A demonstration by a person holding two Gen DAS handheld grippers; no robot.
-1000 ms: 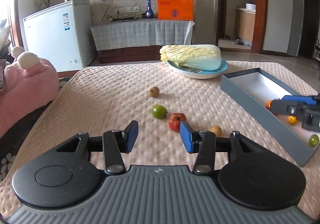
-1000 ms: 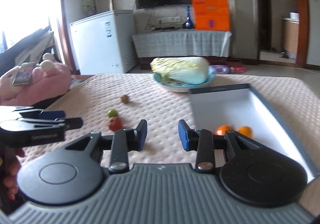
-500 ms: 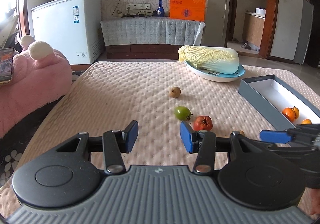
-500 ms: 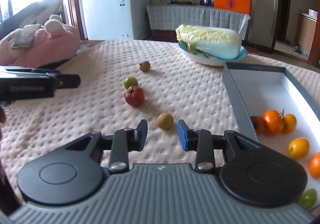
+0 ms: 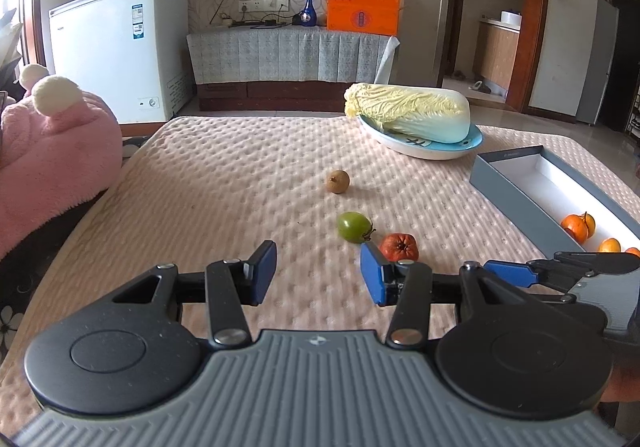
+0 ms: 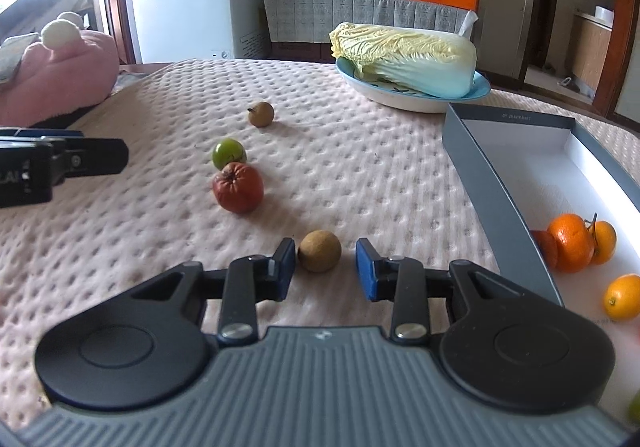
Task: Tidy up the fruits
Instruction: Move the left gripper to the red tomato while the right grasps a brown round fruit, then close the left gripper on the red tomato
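Observation:
Loose fruits lie on the pink quilted table: a near brown fruit (image 6: 319,250), a wrinkled red fruit (image 6: 238,187) (image 5: 399,246), a green fruit (image 6: 229,153) (image 5: 353,226) and a far brown fruit (image 6: 261,114) (image 5: 338,181). My right gripper (image 6: 326,267) is open, low over the table, with the near brown fruit just in front of its jaws, untouched. My left gripper (image 5: 318,273) is open and empty, short of the green and red fruits. A grey box (image 6: 480,167) (image 5: 508,191) at the right holds several oranges (image 6: 572,241).
A blue plate (image 6: 404,97) with a Chinese cabbage (image 6: 404,57) stands at the back, just beyond the box. A pink plush (image 5: 52,151) lies at the table's left edge. The right gripper's side (image 5: 560,275) shows at the lower right of the left wrist view.
My right gripper has swung left from the box and dropped toward the near brown fruit. My left gripper has shifted slightly; the fruits have not moved.

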